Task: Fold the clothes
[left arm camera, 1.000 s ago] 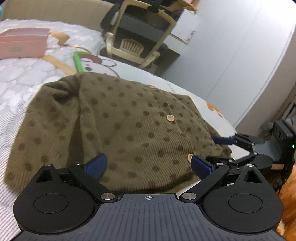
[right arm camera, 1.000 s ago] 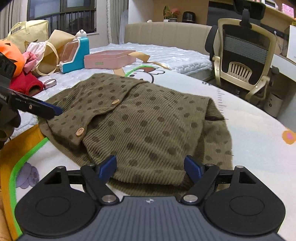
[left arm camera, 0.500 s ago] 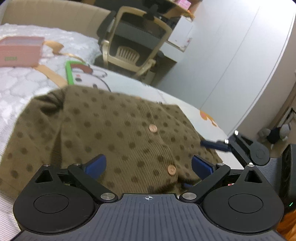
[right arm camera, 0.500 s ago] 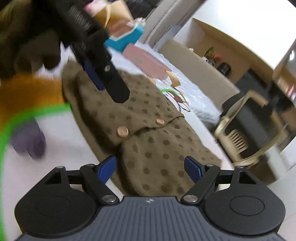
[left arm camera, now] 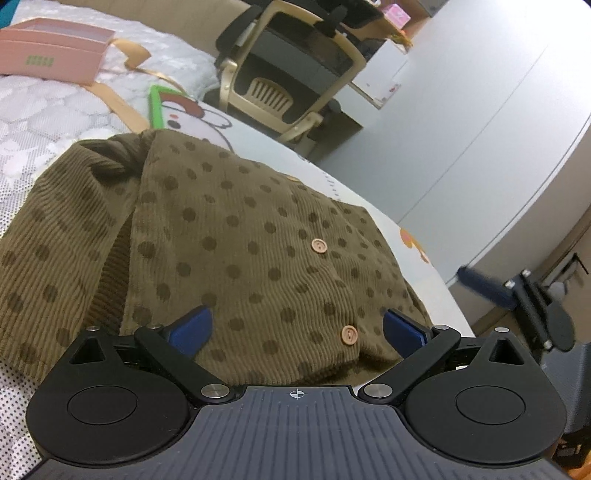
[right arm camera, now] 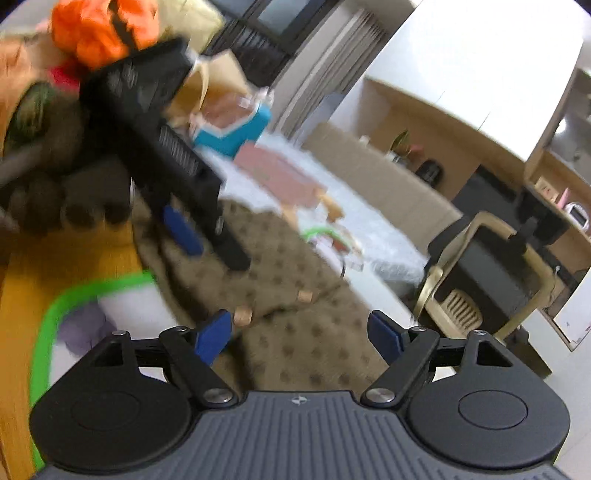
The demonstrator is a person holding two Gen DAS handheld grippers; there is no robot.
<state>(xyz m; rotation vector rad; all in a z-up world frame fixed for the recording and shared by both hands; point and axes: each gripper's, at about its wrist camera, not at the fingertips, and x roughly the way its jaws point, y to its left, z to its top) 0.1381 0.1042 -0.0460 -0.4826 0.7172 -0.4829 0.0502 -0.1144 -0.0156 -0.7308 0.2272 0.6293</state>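
A brown corduroy cardigan [left arm camera: 236, 236] with dark dots and wooden buttons lies folded on a white printed mat [left arm camera: 413, 258]. My left gripper [left arm camera: 295, 328] hovers open just over its near hem, nothing between the blue pads. In the blurred right wrist view the same cardigan [right arm camera: 295, 302] lies below my right gripper [right arm camera: 301, 334], which is open and holds nothing. The left gripper [right arm camera: 207, 236] appears there from the side, held by a gloved hand [right arm camera: 62, 192]. The right gripper's finger [left arm camera: 487, 288] shows at the right edge of the left wrist view.
A pink box [left arm camera: 51, 55] and tan straps lie on the quilted bed behind. An office chair [left arm camera: 291, 77] stands beyond the mat. A blue and clear container [right arm camera: 236, 125], a paper bag and orange clothing [right arm camera: 92, 33] sit at the left.
The right gripper has swung up and away from the cardigan's edge, its view turning and blurring. The left gripper stayed over the near hem, still open.
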